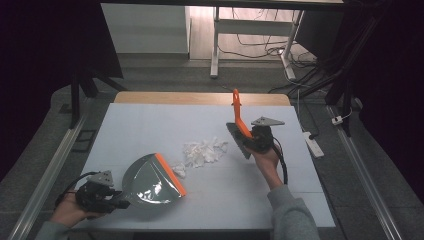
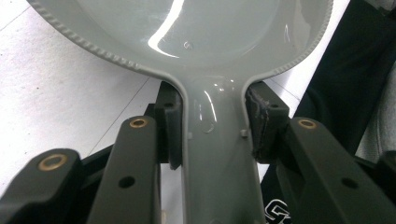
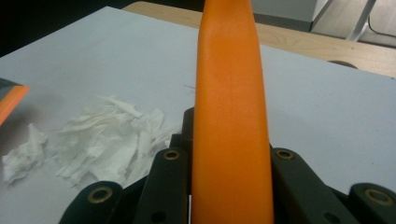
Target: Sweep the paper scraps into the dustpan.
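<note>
Grey plastic and an orange rubber lip mark the dustpan that lies on the white table top near its front left corner, mouth turned toward the middle of the table. The left gripper pinches the dustpan's handle; in the left gripper view the two black pads press against either side of the narrow grey neck just below the bowl. A hand holds that gripper at the table's edge. Just beyond the orange lip sits a pile of torn white paper scraps, with one smaller scrap lying almost against the lip. To the right of the pile, the right gripper clamps the orange handle of a hand brush, which stands tilted with its handle tip raised toward the far edge and its dark head down near the table. In the right gripper view the orange handle rises between the jaws, the paper scraps spread to its left.
</note>
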### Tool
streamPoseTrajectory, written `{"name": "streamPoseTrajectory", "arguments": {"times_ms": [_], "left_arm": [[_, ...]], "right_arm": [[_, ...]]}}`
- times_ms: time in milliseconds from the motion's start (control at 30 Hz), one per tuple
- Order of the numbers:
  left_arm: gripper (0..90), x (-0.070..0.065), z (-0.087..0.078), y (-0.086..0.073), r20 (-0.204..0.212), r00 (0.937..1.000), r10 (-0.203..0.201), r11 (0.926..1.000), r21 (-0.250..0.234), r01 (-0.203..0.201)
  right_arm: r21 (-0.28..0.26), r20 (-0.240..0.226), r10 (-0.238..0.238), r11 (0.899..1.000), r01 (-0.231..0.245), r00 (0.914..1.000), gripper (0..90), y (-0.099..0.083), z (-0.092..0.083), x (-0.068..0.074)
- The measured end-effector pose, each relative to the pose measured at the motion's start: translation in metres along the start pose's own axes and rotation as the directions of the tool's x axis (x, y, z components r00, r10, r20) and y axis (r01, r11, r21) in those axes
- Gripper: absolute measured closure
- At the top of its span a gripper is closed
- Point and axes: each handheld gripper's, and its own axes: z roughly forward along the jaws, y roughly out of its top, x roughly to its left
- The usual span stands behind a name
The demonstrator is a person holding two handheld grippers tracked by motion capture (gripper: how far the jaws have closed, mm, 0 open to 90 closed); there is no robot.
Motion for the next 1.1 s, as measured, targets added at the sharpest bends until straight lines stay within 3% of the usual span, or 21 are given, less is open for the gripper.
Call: {"name": "streamPoseTrajectory", "arguments": {"times_ms": [133, 400, 500, 733, 1100], "left_arm": [[61.1, 0.002, 0.000, -0.002, 0.001, 1.0000, -0.006, 0.9999, 0.009, 0.006], [61.1, 0.006, 0.004, -0.003, 0.000, 0.9997, -0.026, 0.9996, 0.012, 0.026], [61.0, 0.008, 0.007, -0.003, -0.003, 0.9986, -0.052, 0.9986, 0.009, 0.052], [61.1, 0.008, 0.010, -0.003, 0.015, 0.9990, -0.043, 0.9990, 0.013, 0.042], [61.1, 0.009, 0.019, 0.001, 0.036, 0.9985, -0.041, 0.9988, 0.029, 0.040]], "right_arm": [[0.002, 0.009, 0.022, 1.000, -0.022, 0.9997, 76.8, 0.002, 0.008, -0.004], [0.033, 0.025, 0.020, 0.999, -0.020, 0.9995, 76.8, 0.003, 0.022, -0.005], [0.048, 0.031, 0.019, 0.999, -0.021, 0.9993, 76.8, 0.003, 0.027, -0.005], [0.069, 0.055, 0.033, 0.997, -0.037, 0.9979, 76.8, 0.002, 0.041, -0.010], [0.125, 0.088, 0.012, 0.992, -0.023, 0.9961, 76.8, 0.006, 0.058, -0.010]]}}
